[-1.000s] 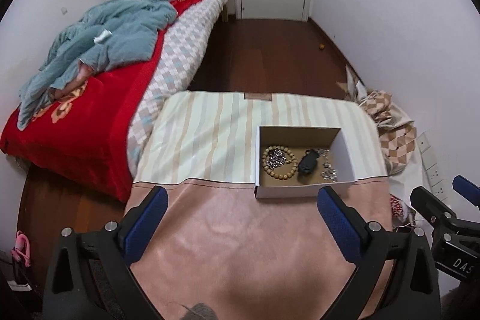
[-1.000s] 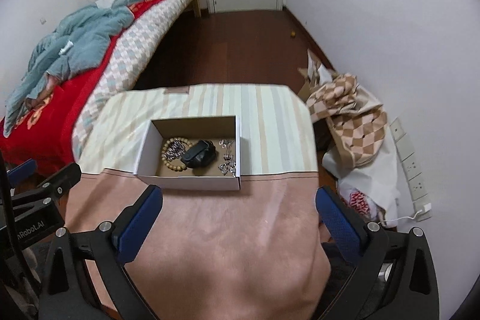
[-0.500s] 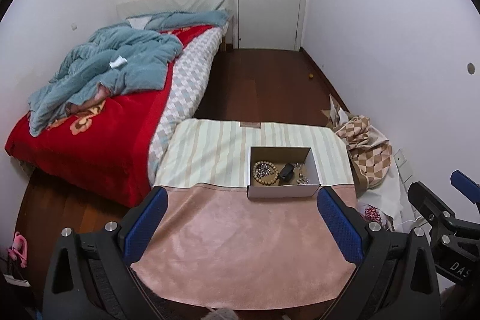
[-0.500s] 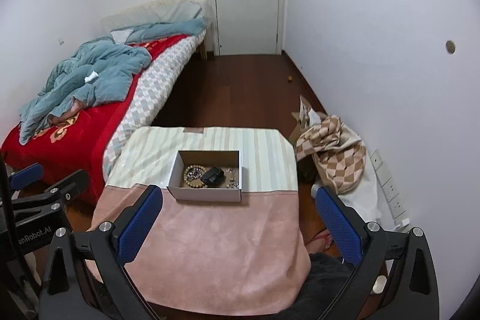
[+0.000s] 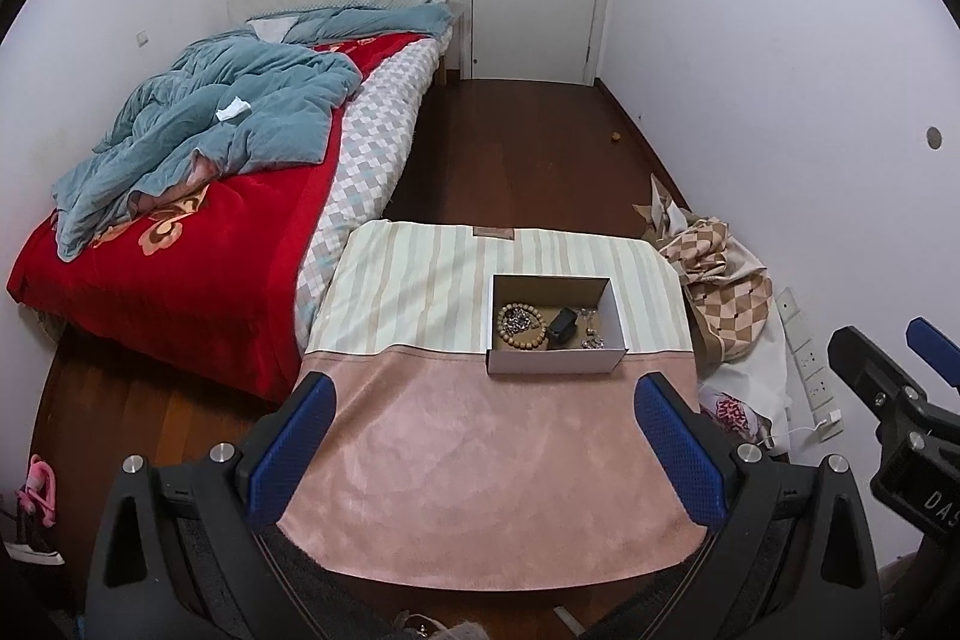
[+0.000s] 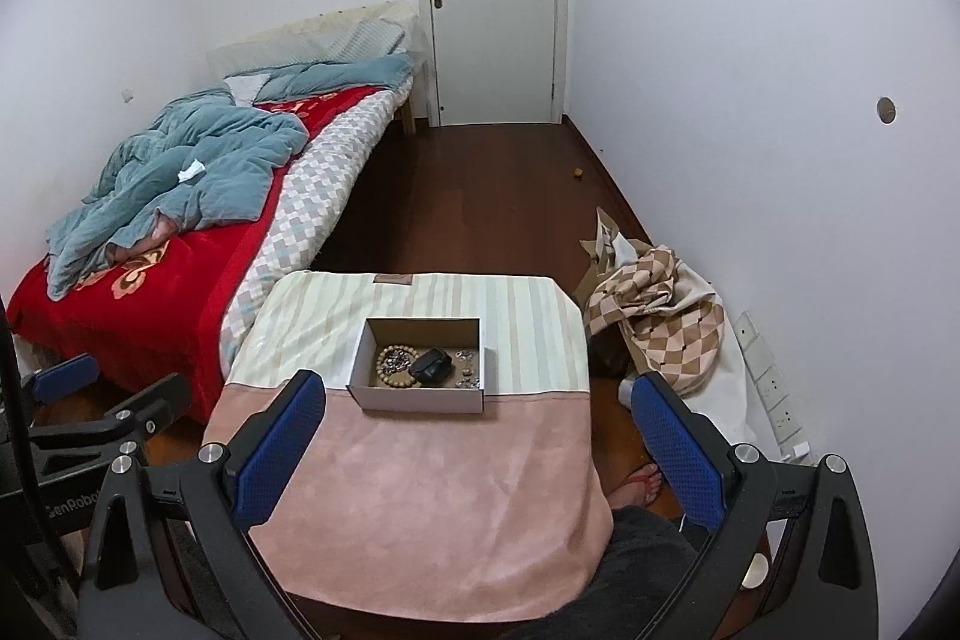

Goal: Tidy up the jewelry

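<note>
Both grippers hang wide apart over the near pink end of the table [image 5: 480,490], left gripper [image 5: 486,454] and right gripper [image 6: 480,448], nothing between the fingers of either. Box [image 6: 420,397] sits mid-table where pink cloth meets the striped one, holding a bead bracelet [image 6: 393,367] at left, a black pouch [image 6: 431,367] middle and small silver bits [image 6: 468,376] right

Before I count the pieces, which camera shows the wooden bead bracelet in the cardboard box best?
The left wrist view: the brown wooden bead bracelet shows as a full ring. In the right wrist view the bracelet is smaller, its near edge hidden by the box wall.
</note>
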`<state>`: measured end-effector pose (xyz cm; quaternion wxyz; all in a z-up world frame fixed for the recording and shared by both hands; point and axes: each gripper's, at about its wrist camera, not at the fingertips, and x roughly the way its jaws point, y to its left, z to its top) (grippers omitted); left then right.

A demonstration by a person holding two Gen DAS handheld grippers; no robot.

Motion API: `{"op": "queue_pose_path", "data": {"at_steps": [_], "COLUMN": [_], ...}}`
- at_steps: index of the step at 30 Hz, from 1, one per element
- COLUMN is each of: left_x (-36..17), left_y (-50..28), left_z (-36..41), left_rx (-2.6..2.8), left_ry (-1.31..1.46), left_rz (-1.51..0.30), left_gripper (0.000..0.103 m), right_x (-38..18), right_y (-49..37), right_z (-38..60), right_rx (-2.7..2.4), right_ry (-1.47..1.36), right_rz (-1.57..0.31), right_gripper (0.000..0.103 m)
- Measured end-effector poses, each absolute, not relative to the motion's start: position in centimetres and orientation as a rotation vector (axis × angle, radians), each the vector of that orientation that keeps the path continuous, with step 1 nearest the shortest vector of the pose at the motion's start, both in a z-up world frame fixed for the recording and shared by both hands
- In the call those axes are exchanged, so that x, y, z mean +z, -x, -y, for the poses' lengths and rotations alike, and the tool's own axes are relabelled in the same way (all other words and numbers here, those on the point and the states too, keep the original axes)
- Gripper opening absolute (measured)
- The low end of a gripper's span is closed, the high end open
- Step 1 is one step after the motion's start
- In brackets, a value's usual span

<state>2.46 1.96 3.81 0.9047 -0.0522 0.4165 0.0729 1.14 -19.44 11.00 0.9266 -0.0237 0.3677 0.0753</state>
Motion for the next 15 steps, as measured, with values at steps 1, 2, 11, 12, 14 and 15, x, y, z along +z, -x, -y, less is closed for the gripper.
{"op": "queue_pose_path", "data": {"at_steps": [1, 2, 11, 12, 14, 15], "left_x": [3.8, 3.7, 2.8, 2.6, 2.4, 2.3], "left_y": [-2.7, -2.9, -6.7, -7.2, -8.1, -8.6], "left_z": [-2.0, -2.0, -2.4, -2.5, -2.7, -2.7], "left_rx": [0.152, 0.154, 0.178, 0.183, 0.185, 0.188], "left_ry": [0.108, 0.107, 0.109, 0.108, 0.107, 0.107], "left_rz": [-0.863, -0.864, -0.905, -0.910, -0.922, -0.927], "left_gripper": [0.102, 0.102, 0.102, 0.102, 0.102, 0.102], "right_x": [10.9, 10.8, 9.3, 9.1, 8.9, 8.7], "right_y": [-1.6, -1.9, -6.3, -6.7, -7.9, -8.3], "right_z": [19.4, 19.5, 18.5, 18.4, 18.2, 18.1], "right_rx": [0.149, 0.145, 0.136, 0.135, 0.137, 0.136], "right_ry": [0.051, 0.053, 0.074, 0.076, 0.076, 0.074], "right_rz": [-0.759, -0.764, -0.818, -0.823, -0.836, -0.840], "right_gripper": [0.103, 0.103, 0.103, 0.103, 0.103, 0.103]}}
